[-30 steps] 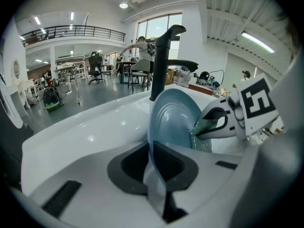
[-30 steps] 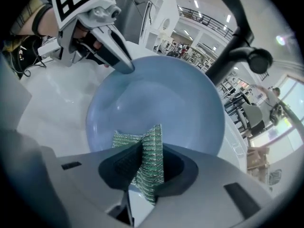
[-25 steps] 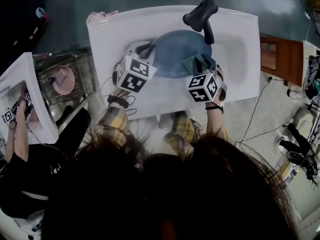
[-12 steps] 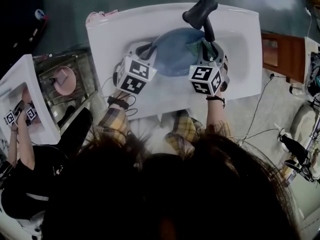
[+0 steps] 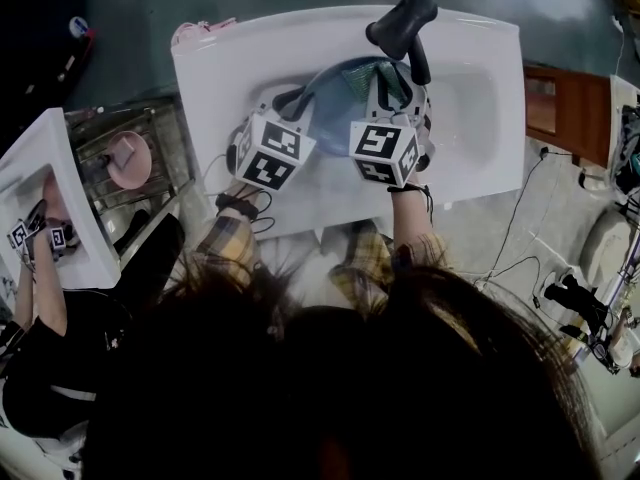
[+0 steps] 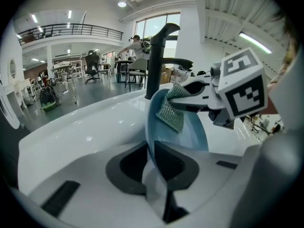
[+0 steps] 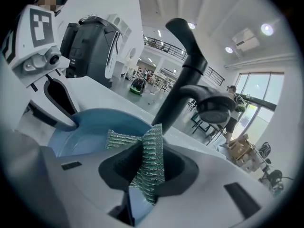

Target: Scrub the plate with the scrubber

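A blue plate (image 5: 335, 108) stands tilted in the white sink (image 5: 470, 98) under the black faucet (image 5: 400, 23). My left gripper (image 5: 295, 100) is shut on the plate's near left rim (image 6: 151, 148); its jaws have just been opening slightly, with the rim still between them. My right gripper (image 5: 388, 83) is shut on a green mesh scrubber (image 5: 365, 76), which lies against the plate's far upper part. In the right gripper view the scrubber (image 7: 149, 158) is folded between the jaws, over the plate (image 7: 90, 125). In the left gripper view the scrubber (image 6: 171, 113) hangs on the plate's face (image 6: 187, 134).
The faucet (image 7: 190, 65) rises close behind the plate. To the left, another person (image 5: 40, 298) works at a second sink beside a dish rack with a pink plate (image 5: 125, 158). A wooden cabinet (image 5: 560, 108) stands right of the sink, with cables on the floor.
My right gripper has carried the scrubber from the plate's near right side up and leftward to its far part, rolling as it went. The left gripper and plate stayed put.
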`<state>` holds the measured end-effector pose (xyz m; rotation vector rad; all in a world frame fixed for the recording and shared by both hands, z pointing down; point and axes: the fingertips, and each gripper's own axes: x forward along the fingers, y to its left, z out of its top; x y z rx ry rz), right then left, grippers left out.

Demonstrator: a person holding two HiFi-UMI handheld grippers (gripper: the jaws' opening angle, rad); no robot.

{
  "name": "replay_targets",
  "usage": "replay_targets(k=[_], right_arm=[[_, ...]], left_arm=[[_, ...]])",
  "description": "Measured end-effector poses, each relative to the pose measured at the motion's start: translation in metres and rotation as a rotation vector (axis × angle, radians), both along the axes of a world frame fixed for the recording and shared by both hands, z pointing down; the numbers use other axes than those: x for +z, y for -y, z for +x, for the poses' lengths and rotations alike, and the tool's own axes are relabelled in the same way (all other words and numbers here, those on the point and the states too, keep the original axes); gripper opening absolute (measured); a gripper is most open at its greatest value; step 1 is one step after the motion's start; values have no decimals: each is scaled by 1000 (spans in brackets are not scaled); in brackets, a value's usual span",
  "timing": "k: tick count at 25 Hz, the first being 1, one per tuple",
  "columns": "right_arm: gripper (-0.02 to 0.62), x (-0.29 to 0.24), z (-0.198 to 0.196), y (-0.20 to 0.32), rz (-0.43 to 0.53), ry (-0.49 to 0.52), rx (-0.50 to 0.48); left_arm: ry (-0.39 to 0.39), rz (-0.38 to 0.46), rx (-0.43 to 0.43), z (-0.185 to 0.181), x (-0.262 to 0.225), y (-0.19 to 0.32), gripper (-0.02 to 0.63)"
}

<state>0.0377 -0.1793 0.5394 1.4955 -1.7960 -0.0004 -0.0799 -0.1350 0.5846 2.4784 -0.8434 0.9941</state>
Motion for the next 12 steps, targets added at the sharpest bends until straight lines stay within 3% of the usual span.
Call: replay_targets(k=[7, 12], right_arm=[[94, 5, -35, -7, -30, -7, -104], [92, 24, -53, -31, -111, -18, -192]], left_arm=[[12, 7, -8, -2, 0, 2, 43], [21, 2, -12, -4, 2, -2, 43]])
